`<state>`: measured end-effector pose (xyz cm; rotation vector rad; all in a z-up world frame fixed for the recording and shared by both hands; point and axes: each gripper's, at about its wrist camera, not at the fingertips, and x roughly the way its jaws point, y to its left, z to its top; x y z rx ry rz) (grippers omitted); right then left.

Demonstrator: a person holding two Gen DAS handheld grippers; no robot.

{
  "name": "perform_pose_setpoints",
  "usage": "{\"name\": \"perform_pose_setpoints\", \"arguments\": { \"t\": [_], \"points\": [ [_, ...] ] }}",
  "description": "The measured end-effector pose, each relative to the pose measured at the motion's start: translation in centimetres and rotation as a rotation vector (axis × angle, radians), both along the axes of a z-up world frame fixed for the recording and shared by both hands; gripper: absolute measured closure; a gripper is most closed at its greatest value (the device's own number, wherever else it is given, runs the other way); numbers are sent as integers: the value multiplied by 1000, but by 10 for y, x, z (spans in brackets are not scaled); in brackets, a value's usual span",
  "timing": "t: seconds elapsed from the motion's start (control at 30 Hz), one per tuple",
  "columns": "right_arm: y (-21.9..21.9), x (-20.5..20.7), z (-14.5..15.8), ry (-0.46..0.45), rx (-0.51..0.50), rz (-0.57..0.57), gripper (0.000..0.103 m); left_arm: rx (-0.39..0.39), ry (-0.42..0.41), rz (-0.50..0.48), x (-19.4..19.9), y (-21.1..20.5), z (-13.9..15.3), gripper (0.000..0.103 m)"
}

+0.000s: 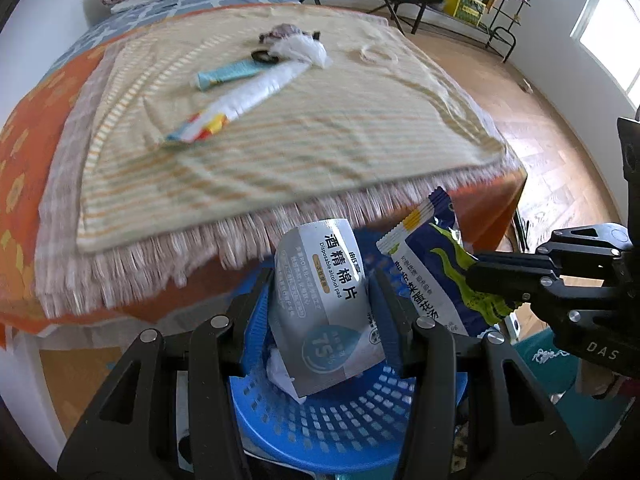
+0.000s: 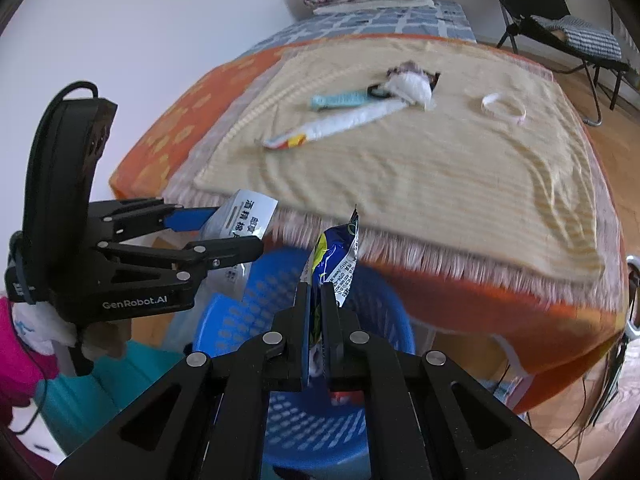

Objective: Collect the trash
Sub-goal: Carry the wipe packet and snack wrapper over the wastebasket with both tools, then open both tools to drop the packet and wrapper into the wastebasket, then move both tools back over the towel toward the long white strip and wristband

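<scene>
Holding over blue basket (image 1: 352,408): left gripper (image 1: 324,292) clamped on silver alcohol-pad packet (image 1: 320,308), right gripper (image 2: 316,320) clamped on blue snack wrapper (image 2: 334,256). Risk: light wrappers drifting past rim if released too high. More trash (image 1: 256,80) on blanket (image 1: 320,140) at 12 o'clock.

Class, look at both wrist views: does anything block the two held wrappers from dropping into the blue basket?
Nothing visible does. The silver alcohol pad packet in the left gripper and the blue snack wrapper in the right gripper hang over the open blue basket.
</scene>
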<state>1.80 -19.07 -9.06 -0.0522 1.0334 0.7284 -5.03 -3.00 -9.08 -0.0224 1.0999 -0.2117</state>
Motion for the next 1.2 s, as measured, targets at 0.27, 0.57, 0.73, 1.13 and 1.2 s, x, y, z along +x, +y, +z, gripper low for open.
{"name": "perform_pose_setpoints", "arguments": {
  "t": [0.27,0.57,0.73,1.13,1.2],
  "points": [
    [-10,-22,-28,52,-26,-3,100,6,56,-4,-18,-5,-25,54],
    [-8,-30,-39,55,-54,13,99,21,91,-10,-27,-8,-41,51],
    [-7,-29,-46,68,-73,12,99,42,102,-11,-28,-9,-47,46],
    [-12,-23,-48,81,-92,-40,51,52,123,15,-25,-7,-53,35],
    [-13,-22,-47,80,-97,-50,50,49,124,17,-25,-6,-53,35]
  ]
}}
